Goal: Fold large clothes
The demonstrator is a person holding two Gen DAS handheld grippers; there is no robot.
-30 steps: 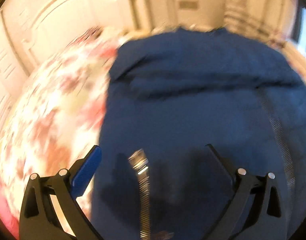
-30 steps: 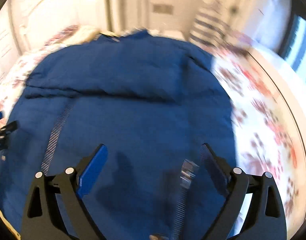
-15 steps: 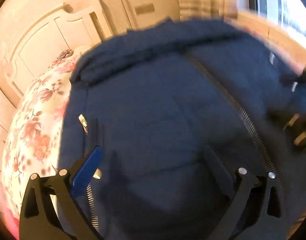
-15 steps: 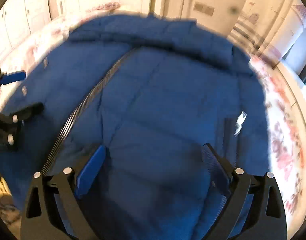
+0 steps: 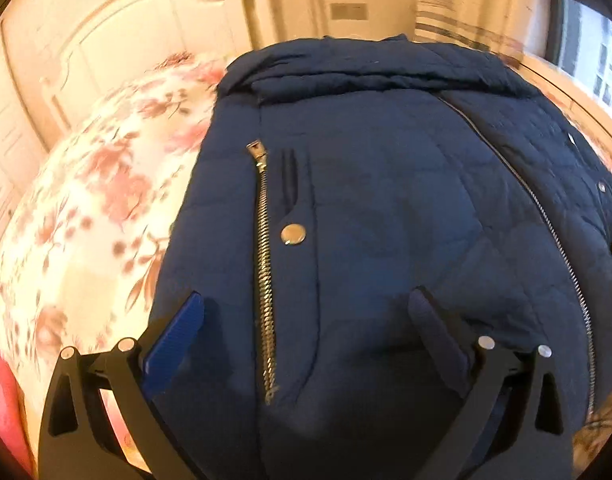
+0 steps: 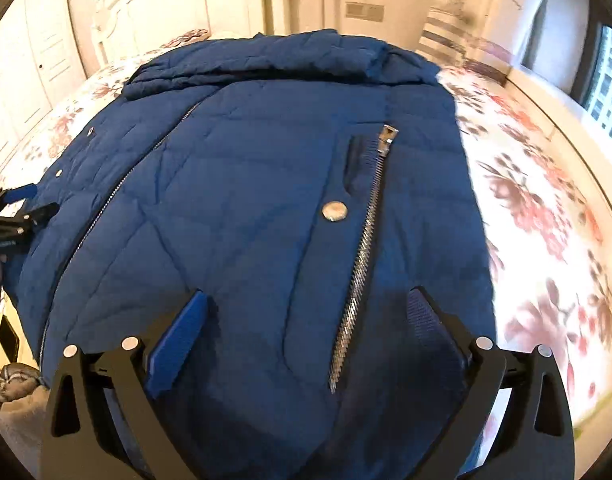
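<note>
A navy padded jacket [image 5: 385, 200] lies flat on the bed, front up, its hood folded across the far end. My left gripper [image 5: 306, 298] hovers open over its left pocket zipper [image 5: 264, 260] and snap [image 5: 293, 235]. The main zipper [image 5: 545, 220] runs off to the right. In the right wrist view the jacket [image 6: 246, 180] fills the middle. My right gripper [image 6: 307, 296] hangs over the right pocket zipper [image 6: 361, 248], its jaws opening, pads clear of the cloth. At that view's left edge the left gripper [image 6: 38, 202] shows.
The floral bedsheet [image 5: 86, 200] spreads left of the jacket and also on its right [image 6: 545, 220]. A white headboard [image 6: 166, 12] stands behind. A window [image 6: 601, 80] is at the far right. Grey cloth [image 6: 10, 380] lies at the near left.
Both grippers have swept sideways over the jacket. Each pocket zipper, only partly in view before, now shows at full length between the fingers. The blur has eased.
</note>
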